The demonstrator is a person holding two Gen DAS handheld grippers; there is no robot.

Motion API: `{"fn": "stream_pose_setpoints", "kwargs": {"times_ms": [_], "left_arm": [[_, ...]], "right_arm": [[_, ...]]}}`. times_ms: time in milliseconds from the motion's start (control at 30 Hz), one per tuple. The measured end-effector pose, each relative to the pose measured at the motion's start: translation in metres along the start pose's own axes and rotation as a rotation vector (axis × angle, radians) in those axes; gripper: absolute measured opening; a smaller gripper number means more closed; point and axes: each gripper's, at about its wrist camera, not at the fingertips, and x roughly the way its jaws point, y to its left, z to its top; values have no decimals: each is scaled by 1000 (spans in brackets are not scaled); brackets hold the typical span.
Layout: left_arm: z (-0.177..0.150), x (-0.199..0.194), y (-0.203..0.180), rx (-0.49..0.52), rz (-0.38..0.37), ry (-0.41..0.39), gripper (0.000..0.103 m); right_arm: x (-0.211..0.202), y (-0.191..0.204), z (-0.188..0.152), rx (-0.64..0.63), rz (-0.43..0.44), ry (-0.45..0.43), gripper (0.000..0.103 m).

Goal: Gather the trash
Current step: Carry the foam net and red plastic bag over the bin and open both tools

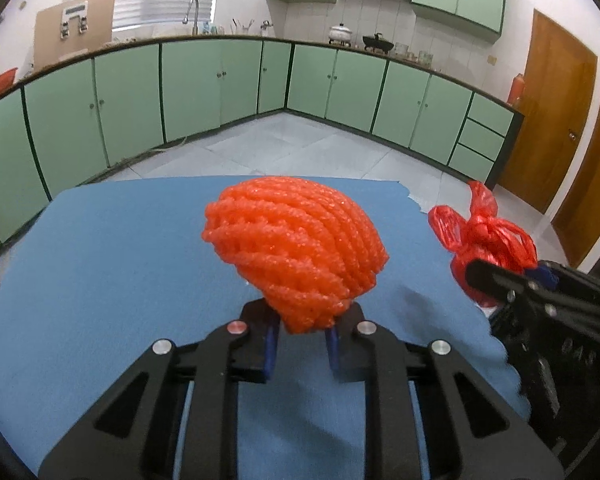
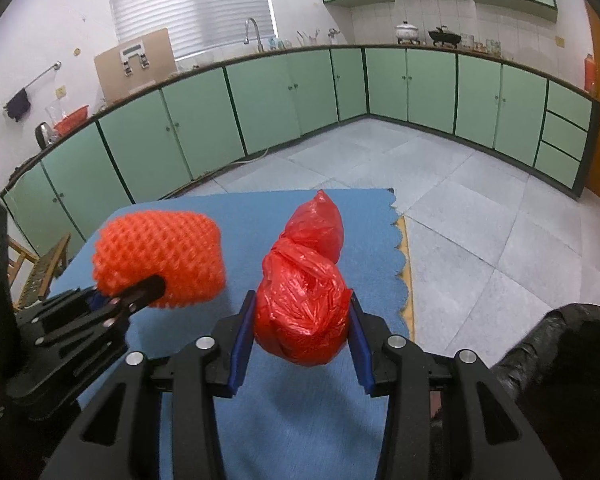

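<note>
Currently both tongs are holding trash clear above the blue tabletop (image 1: 100, 280).
Left tongs (image 1: 302, 330) are pinching only the lower tip of the orange foam net (image 1: 296, 248), so it is likely tipping or slipping out with any swing; right tongs (image 2: 302, 336) are squeezing the knotted red plastic bag (image 2: 304, 304) around its slick, crinkled belly, which risks sliding downward.

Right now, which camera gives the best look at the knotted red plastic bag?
The right wrist view: the red plastic bag sits centred and whole between the right gripper pads, which press its sides. The left wrist view catches only its knotted top at the right edge, partly hidden behind that gripper.
</note>
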Motion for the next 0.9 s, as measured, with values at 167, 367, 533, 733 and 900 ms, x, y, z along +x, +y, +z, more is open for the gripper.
{"fn": "stream_pose_setpoints", "kwargs": {"times_ms": [167, 367, 533, 733, 900], "left_arm": [[-8, -34, -8, 3, 6, -21, 18], [-18, -74, -23, 3, -7, -60, 18], [-23, -100, -44, 15, -42, -93, 18], [-36, -119, -76, 33, -94, -100, 18], [-45, -128, -106, 66, -141, -104, 18]], "right_arm": [[-35, 5, -10, -6, 12, -25, 42], [-80, 0, -21, 18, 14, -62, 42], [-115, -6, -28, 37, 5, -90, 42], [-157, -20, -42, 33, -29, -120, 42], [-185, -41, -59, 55, -72, -133, 42]]}}
